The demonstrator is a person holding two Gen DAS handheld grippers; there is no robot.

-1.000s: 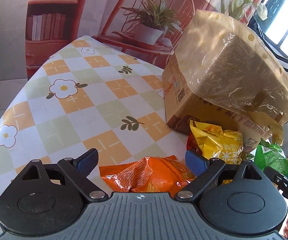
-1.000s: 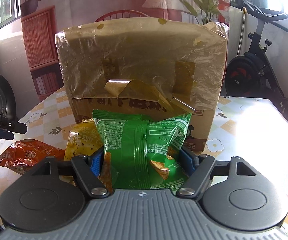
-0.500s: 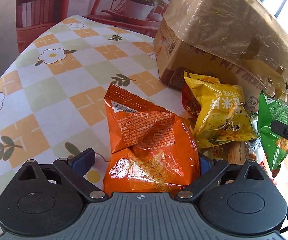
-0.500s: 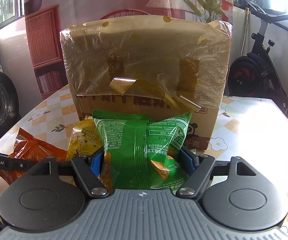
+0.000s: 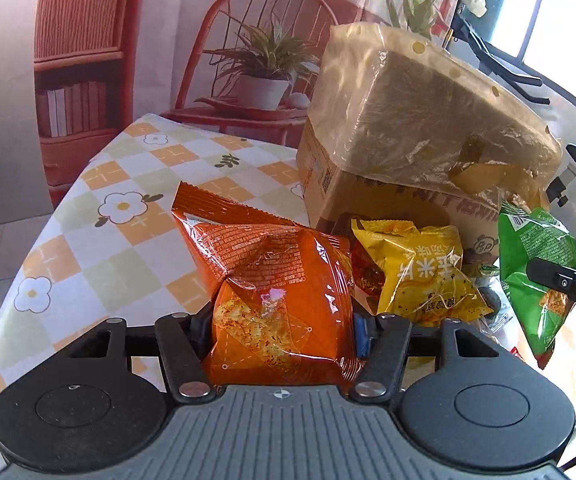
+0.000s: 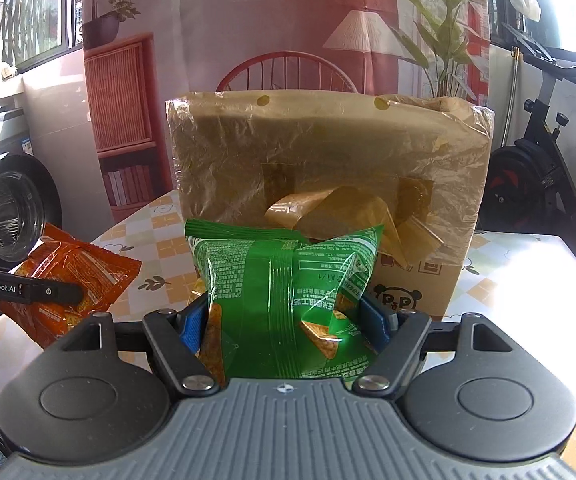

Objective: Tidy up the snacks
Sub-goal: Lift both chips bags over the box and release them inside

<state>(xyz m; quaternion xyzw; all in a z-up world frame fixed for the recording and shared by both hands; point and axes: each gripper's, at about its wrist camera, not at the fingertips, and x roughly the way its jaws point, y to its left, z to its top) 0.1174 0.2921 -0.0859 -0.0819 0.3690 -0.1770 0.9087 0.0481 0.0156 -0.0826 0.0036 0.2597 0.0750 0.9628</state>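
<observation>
The box (image 6: 327, 184) stands on the surface (image 5: 100, 216), its upper part wrapped in a tan plastic liner (image 5: 419, 120) with loose tape hanging at the front; what lies inside it cannot be seen from either view.

The left gripper (image 5: 280, 330) has its fingers pinching the orange bag (image 5: 276, 280), which stands up between them above the surface. The right gripper (image 6: 284, 320) has its fingers clamped on the green bag (image 6: 284, 276), held in front of the box (blue pads show at both sides of the bag).

Only the left view shows the yellow bag (image 5: 419, 276), lying on the surface just beside the box's front, with a red packet (image 5: 367, 272) partly hidden behind it, between the orange and green bags. The right view gives only a sliver of yellow behind the green bag, but it shows the box face-on, with a panda print at its lower right corner.

The surface wears a checked cloth of orange, pale green and white squares with flowers. Behind stands a backdrop printed with a chair, a potted plant and a lamp; the right view adds a washing machine (image 6: 4, 208) at left and an exercise bike (image 6: 543, 168) at right.
</observation>
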